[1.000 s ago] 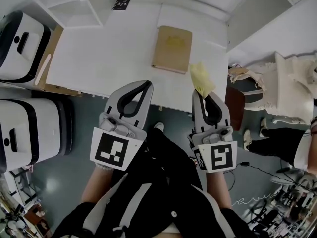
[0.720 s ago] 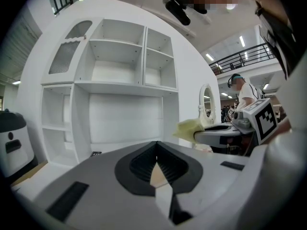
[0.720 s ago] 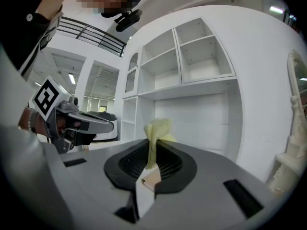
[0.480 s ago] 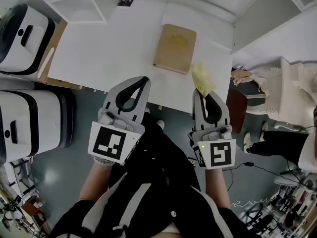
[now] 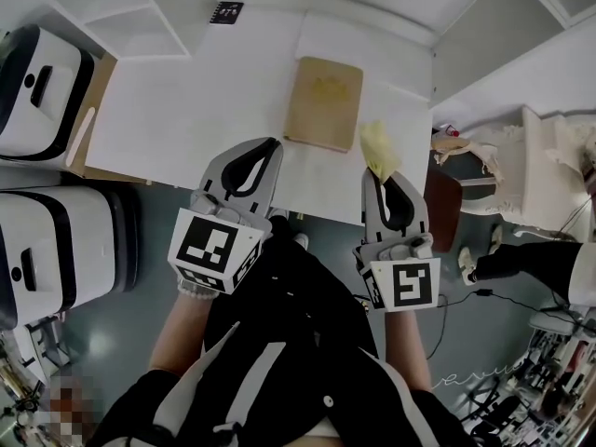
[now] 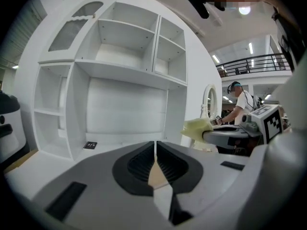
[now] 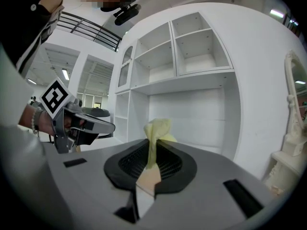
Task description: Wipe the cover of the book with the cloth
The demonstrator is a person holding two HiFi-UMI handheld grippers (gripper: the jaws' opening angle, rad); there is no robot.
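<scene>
Creeping a little further forward than a second ago, the left gripper (image 5: 272, 143) is hovering over the near edge of the white table (image 5: 186, 110), its jaws pressed together on nothing. On the table's far right part the tan book (image 5: 323, 102) is lying flat, cover up. The right gripper (image 5: 377, 177) is pinching the yellow cloth (image 5: 379, 150), which is sticking up just beside the book's near right corner.

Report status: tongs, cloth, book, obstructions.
Left tongs shut, empty. Right tongs shut on the yellow cloth. Book flat on the table, cloth beside its near right corner, off the cover. Nothing between them.
</scene>
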